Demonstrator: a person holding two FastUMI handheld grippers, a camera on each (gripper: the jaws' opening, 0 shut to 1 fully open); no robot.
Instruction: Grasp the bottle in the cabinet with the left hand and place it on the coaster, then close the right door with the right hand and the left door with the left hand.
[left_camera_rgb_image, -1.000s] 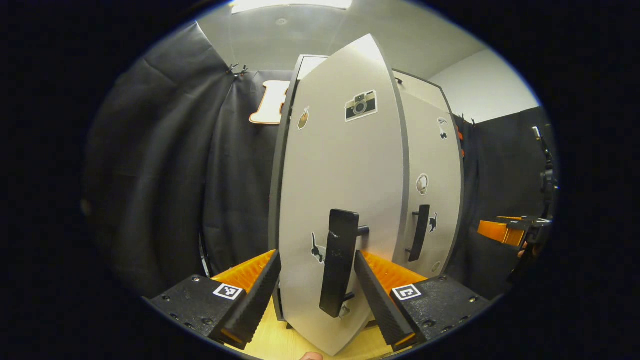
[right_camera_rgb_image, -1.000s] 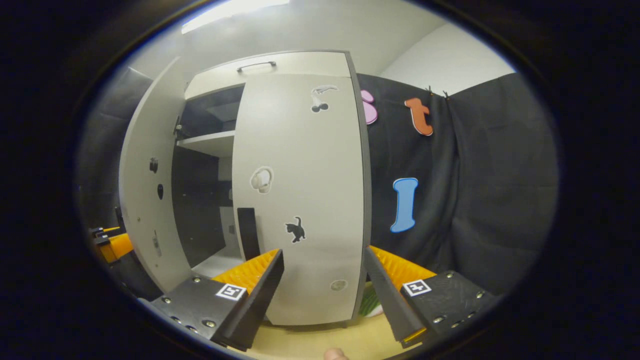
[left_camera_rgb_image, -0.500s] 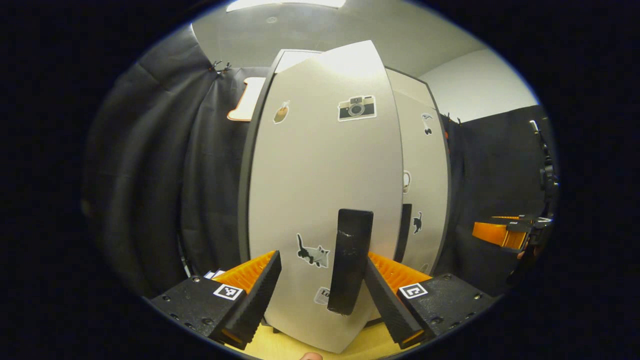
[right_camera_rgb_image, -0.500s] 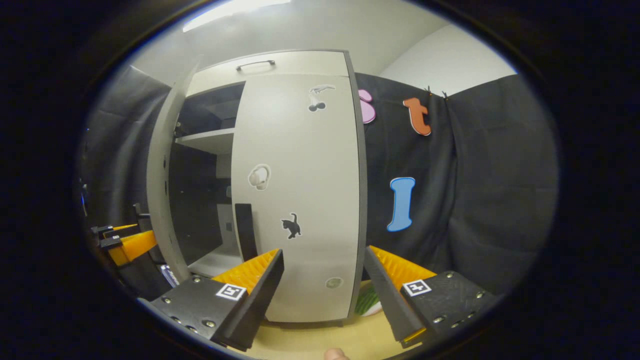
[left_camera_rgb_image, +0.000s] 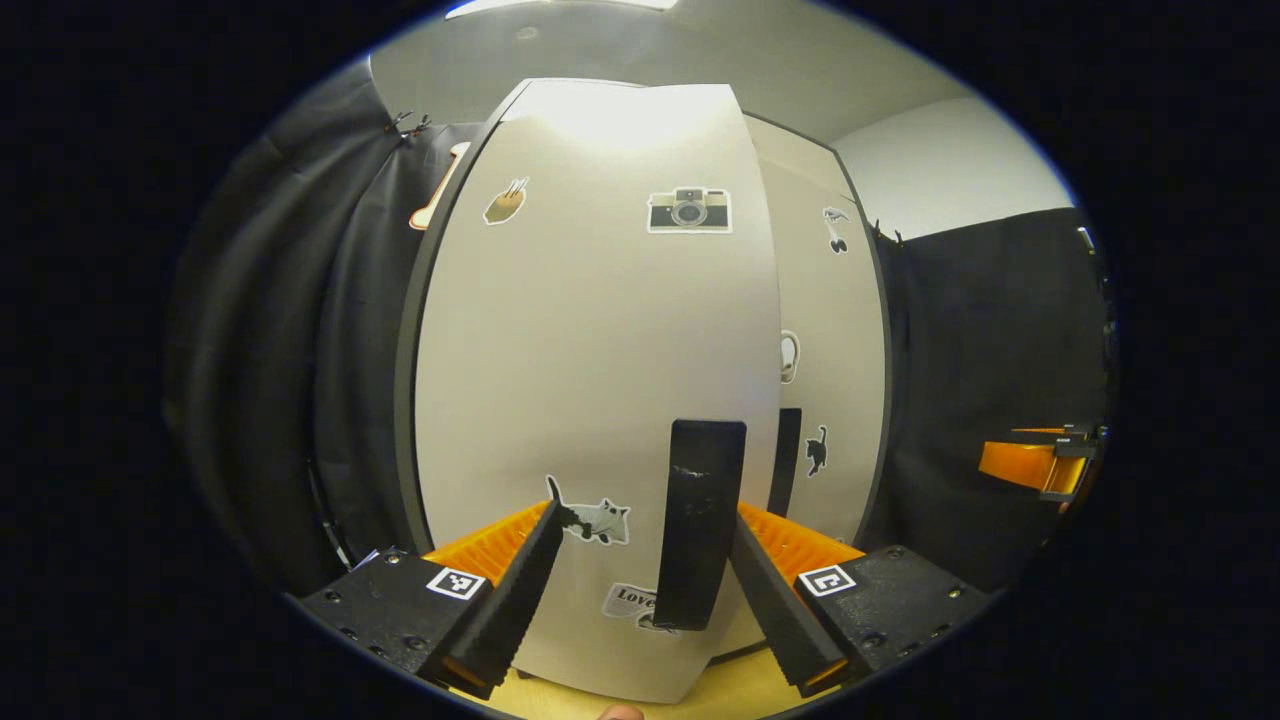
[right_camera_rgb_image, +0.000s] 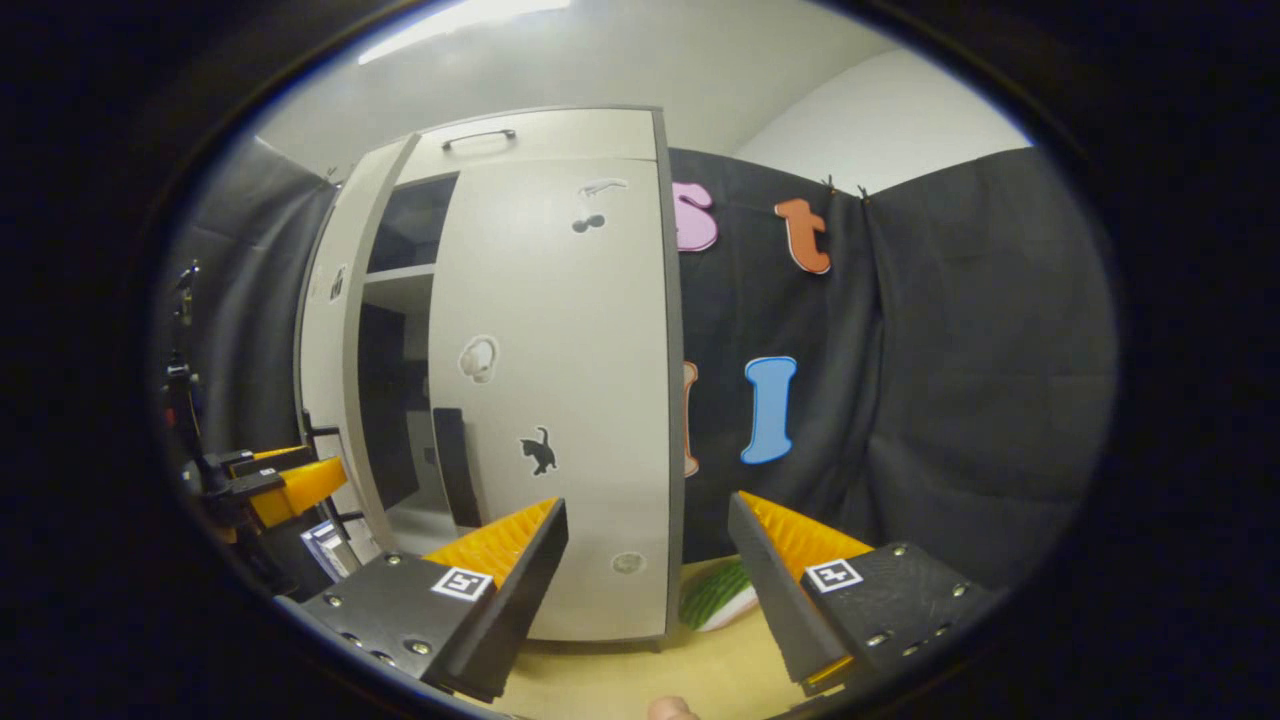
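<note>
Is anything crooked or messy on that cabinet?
Nothing is spilled or broken. The left door is still ajar, leaving a dark gap beside the closed right door. The left hand-held gripper straddles its handle without clamping it.

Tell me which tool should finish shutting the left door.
Left. The left tool is open right at the left door, its handle between the fingers. The right tool faces the closed right door.
</note>
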